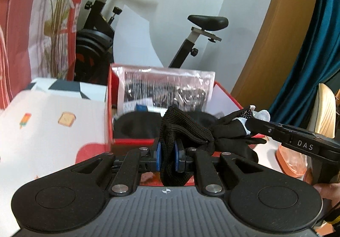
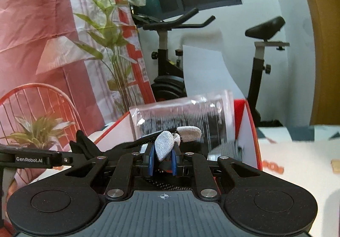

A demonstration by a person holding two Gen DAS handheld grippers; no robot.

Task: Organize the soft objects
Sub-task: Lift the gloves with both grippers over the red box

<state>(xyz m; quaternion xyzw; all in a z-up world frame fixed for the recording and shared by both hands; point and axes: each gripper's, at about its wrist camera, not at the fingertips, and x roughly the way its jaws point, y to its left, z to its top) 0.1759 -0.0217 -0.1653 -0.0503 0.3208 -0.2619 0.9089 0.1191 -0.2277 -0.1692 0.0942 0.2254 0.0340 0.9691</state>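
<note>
A black knit glove (image 1: pixel 187 128) with grey fingertips (image 2: pixel 164 145) is stretched between both grippers, above the near edge of a red box (image 1: pixel 109 109). My left gripper (image 1: pixel 169 153) is shut on the glove's cuff end. My right gripper (image 2: pixel 162 159) is shut on the glove's grey fingertips; it also shows in the left wrist view (image 1: pixel 252 117) at the right. The box (image 2: pixel 252 130) holds dark soft items (image 1: pixel 138 124) and a clear plastic packet (image 1: pixel 167 88) standing at its back.
The box stands on a white printed tablecloth (image 1: pixel 53 130). An exercise bike (image 1: pixel 102 30) and a plant (image 1: pixel 57 24) stand behind. A red wire chair (image 2: pixel 38 105) is at the left in the right wrist view. A wooden chair back (image 1: pixel 325 109) is at the right.
</note>
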